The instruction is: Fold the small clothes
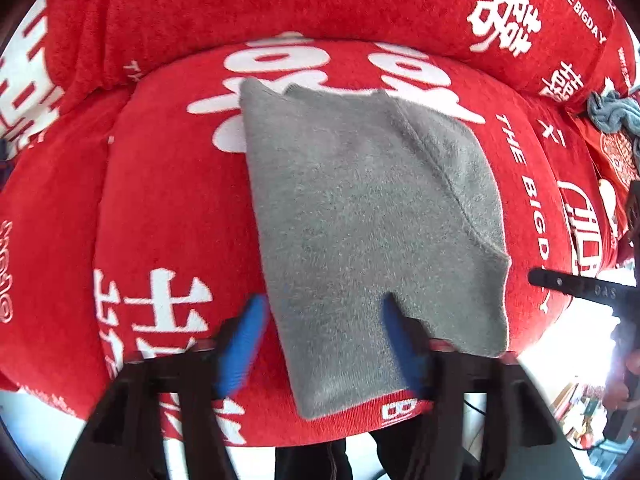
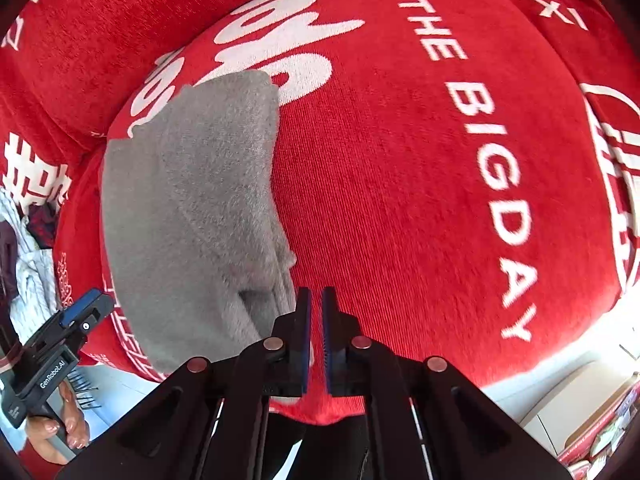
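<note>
A grey fuzzy garment (image 1: 360, 220) lies folded flat on a red seat cushion (image 1: 160, 200) printed with white lettering. My left gripper (image 1: 324, 320) points down over the garment's near end and is open. Its left blue finger (image 1: 244, 340) is just off the cloth's left edge, and the right finger (image 1: 400, 344) rests over the cloth. In the right wrist view the same garment (image 2: 188, 208) lies to the left. My right gripper (image 2: 316, 320) is shut beside its near right corner, with only red cushion (image 2: 400, 200) showing in the thin gap. The left gripper (image 2: 80, 316) shows at the lower left.
A crumpled grey-blue garment (image 1: 612, 112) lies on the cushion at the far right. A pile of pale and dark clothes (image 2: 24, 240) sits at the left edge. The red backrest (image 1: 240, 12) rises behind. A hand (image 2: 52, 432) holds the left gripper's handle. The cushion's front edge is near.
</note>
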{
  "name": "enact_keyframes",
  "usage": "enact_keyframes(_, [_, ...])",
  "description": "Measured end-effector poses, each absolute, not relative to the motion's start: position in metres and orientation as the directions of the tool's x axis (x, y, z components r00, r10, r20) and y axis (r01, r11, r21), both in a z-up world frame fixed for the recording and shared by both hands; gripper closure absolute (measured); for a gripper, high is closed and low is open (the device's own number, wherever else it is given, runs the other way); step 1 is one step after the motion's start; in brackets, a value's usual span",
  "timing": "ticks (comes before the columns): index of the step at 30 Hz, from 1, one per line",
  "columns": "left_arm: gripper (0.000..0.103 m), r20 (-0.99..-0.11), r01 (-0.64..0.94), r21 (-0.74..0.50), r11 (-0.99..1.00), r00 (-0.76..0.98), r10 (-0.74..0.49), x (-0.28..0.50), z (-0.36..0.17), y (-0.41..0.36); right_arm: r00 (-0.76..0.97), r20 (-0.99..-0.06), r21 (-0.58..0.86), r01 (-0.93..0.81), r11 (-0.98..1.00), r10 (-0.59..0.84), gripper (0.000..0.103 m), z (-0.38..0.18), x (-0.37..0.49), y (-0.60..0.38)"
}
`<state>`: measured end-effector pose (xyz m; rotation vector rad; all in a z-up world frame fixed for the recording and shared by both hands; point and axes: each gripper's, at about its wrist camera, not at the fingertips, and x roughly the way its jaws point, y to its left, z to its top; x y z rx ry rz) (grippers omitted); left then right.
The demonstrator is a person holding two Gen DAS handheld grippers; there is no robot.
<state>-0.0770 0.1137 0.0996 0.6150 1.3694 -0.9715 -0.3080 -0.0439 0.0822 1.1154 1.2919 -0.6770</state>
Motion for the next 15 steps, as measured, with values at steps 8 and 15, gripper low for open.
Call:
enact_keyframes(8, [0.031, -0.979, 0.849, -0.155, 0.505, -0.062, -0.196, -0.081, 0.129, 0.12, 0.186, -0.963, 0.248, 0.891, 0.38, 0.194, 0.097, 0.117, -0.306, -0.026])
enact_keyframes(15, [0.001, -0.968, 0.819, -0.161, 0.55, -0.021, -0.251, -0.079, 0.161, 0.128, 0.175, -0.97, 0.23, 0.886, 0.403, 0.169, 0.089, 0.139, -0.293, -0.016])
